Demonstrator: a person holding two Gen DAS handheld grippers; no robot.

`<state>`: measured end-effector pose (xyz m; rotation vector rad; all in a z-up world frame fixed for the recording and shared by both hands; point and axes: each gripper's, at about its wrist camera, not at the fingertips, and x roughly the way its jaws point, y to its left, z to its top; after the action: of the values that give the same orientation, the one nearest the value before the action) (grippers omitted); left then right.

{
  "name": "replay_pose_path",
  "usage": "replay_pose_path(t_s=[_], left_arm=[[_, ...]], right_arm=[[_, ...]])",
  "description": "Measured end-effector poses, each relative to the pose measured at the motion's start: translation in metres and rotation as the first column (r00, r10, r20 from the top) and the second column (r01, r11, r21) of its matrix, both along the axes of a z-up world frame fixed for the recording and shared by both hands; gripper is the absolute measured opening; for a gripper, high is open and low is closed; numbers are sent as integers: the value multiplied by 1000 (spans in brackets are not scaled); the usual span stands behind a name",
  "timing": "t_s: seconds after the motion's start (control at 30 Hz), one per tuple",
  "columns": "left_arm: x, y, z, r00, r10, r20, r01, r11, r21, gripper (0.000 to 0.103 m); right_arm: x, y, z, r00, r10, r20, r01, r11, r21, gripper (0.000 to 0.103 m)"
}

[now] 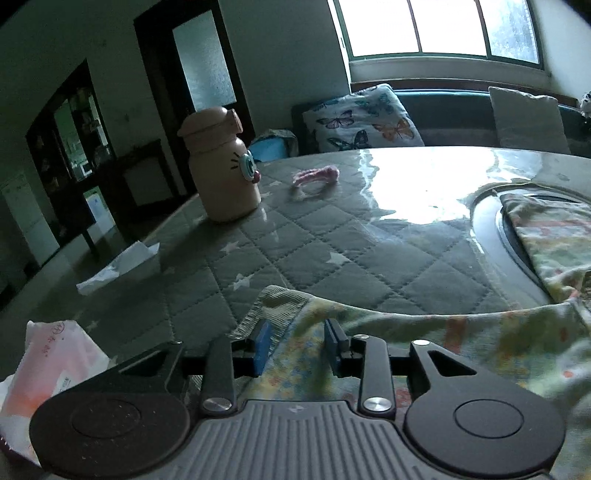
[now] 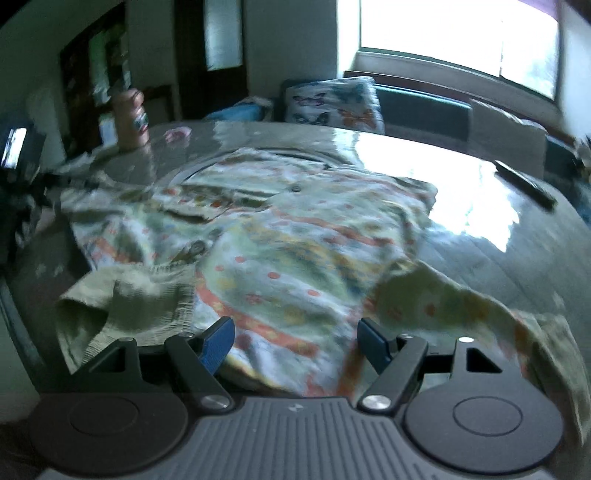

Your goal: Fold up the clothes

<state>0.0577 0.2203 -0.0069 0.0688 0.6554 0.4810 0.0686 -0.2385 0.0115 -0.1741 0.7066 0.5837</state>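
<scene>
A patterned garment (image 2: 295, 236) with pale green, white and orange bands lies spread over the middle of the table (image 2: 461, 229), rumpled, with a ribbed green cuff (image 2: 129, 306) at its near left and a sleeve (image 2: 461, 306) trailing to the near right. In the right wrist view the right gripper (image 2: 295, 341) sits over the garment's near edge with its jaws wide apart and cloth showing between them, nothing pinched. In the left wrist view the left gripper (image 1: 297, 341) also stands parted, its blue pads on either side of a garment edge near the ribbed hem; whether the pads touch the cloth cannot be told. Beyond it the quilted table cover (image 1: 295, 236) carries a beige bottle (image 1: 221, 166) at far left, a pink band (image 1: 314, 177) just right of it, and a tissue pack (image 1: 55, 369) at near left. A butterfly cushion (image 1: 362, 118) rests on the sofa behind the table under a bright window (image 1: 443, 26).
</scene>
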Motion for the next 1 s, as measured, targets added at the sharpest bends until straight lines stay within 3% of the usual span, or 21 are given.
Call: replay_pose_path(t_s=[0.17,0.33,0.47,0.6,0.67,0.8,0.9,1.0], left_arm=[[-8,-23,12,997,-72,22,73,997,-25,60],[-12,-60,28,983,-172,64,174,984,-23,68],[-11,-86,40,967,-232,100,237,971,-36,79],[-7,-116,46,945,-302,123,310,950,-49,102],[-5,-131,48,934,-334,129,343,937,-57,103],[3,-160,47,910,-397,123,408,909,-84,103],[9,-181,46,892,-437,113,447,889,-93,103],[11,-199,46,872,-477,109,487,868,-96,103]], right_arm=[[6,-38,3,991,-135,-4,135,990,30,75],[26,-84,-4,960,-277,-44,278,960,31,75],[43,-122,-3,922,-387,-6,387,922,17,74],[55,-145,-1,870,-491,52,492,871,-7,74],[58,-154,1,848,-526,56,526,850,17,74],[58,-151,-3,861,-506,48,504,862,50,68],[65,-140,-12,881,-471,47,470,882,25,58],[78,-131,-18,884,-462,67,465,885,-25,55]])
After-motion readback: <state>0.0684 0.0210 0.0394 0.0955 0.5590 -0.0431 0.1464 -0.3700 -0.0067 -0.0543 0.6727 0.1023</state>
